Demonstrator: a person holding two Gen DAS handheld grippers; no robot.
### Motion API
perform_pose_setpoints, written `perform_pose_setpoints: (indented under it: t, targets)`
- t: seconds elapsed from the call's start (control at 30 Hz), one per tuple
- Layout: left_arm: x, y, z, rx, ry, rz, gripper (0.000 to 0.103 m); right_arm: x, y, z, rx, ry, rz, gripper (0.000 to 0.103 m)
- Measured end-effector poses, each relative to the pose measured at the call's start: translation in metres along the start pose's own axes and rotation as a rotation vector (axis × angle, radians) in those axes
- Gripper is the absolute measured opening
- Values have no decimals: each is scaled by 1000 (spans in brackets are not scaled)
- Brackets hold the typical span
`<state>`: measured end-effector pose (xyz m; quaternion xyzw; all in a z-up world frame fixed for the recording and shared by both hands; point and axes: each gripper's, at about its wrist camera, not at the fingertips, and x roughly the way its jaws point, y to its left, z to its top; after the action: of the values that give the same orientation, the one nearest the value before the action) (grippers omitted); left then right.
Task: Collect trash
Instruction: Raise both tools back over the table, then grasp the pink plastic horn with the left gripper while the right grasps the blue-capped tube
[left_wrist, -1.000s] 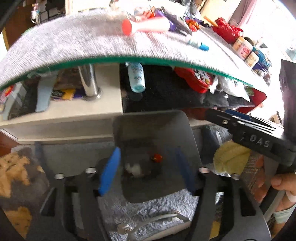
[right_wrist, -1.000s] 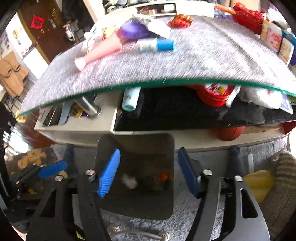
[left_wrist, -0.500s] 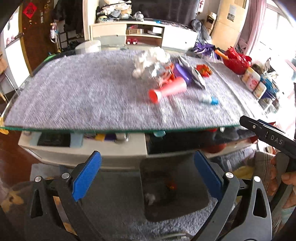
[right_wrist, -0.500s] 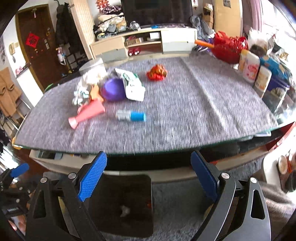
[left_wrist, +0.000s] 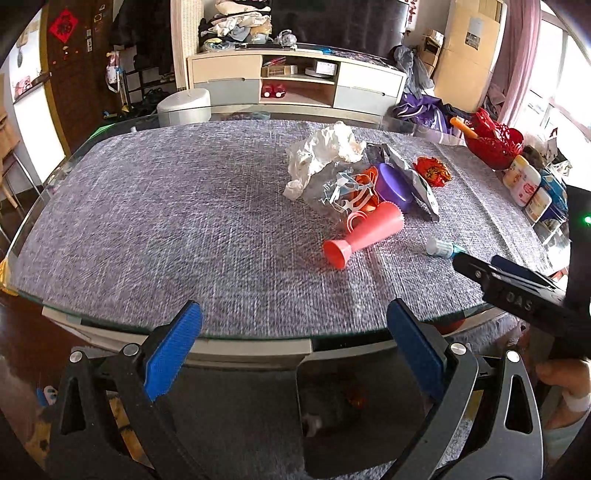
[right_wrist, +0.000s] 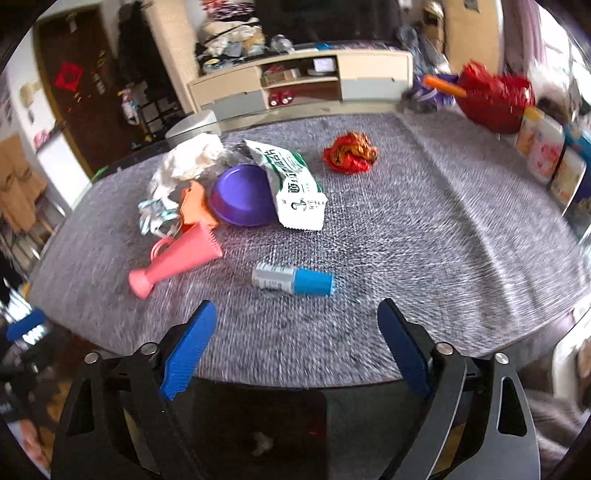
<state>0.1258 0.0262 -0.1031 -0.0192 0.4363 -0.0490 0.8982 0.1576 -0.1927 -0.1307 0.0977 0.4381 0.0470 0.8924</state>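
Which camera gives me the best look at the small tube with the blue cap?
The right wrist view: the tube lies whole and unobstructed on the grey mat, just ahead of the tool. In the left wrist view only its pale end shows; the other tool covers the rest.

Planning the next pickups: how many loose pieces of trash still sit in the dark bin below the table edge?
2 visible: a small white scrap low in the dark bin, and a small red-orange piece up and right of it. The near part is hidden by the frame edge, so more may lie there.
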Motion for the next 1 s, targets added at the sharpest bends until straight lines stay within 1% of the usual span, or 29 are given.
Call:
perform_pose_setpoints:
  t: [0.13, 0.2, 0.3, 0.33, 0.37, 0.4, 0.43, 0.57, 0.77, 0.83, 0.87, 0.93, 1.0]
  targets:
    - [15, -1, 6, 7, 15, -17, 95, 16, 2, 3, 9, 24, -4, 78]
    - [20, -1, 8, 9, 19, -27, 95, 23, 5, 2, 4, 31, -12, 77]
    - [29, -2, 14, 9, 26, -43, 95, 27, 9, 2, -18, 12, -39, 77]
    - [32, -3, 15, 10, 28, -48, 95, 27, 9, 3, -21, 6, -44, 75]
    - [36, -4, 18, 14, 29, -55, 95, 28, 10, 4, -26, 0, -52, 70]
    - [39, -6, 19, 18, 31, -59, 95, 30, 9, 6, -30, -5, -58, 67]
    - [43, -8, 22, 24, 33, -66, 94, 30, 8, 7, -35, -11, -64, 60]
    - [57, -14, 28, 42, 43, -82, 93, 31, 6, 9, -56, -23, -59, 59]
    - [78, -28, 38, 83, 44, -117, 79, 27, -10, 14, -30, -28, -45, 59]
    - [85, -32, 40, 94, 48, -121, 70, 27, -16, 17, -17, -24, -44, 59]
    - [90, -34, 41, 101, 52, -127, 67, 27, -19, 17, -8, -22, -42, 59]
    - [96, -38, 41, 108, 63, -135, 57, 27, -23, 18, 3, -24, -38, 59]
    - [100, -41, 39, 116, 75, -145, 50, 27, -24, 19, 7, -25, -37, 59]
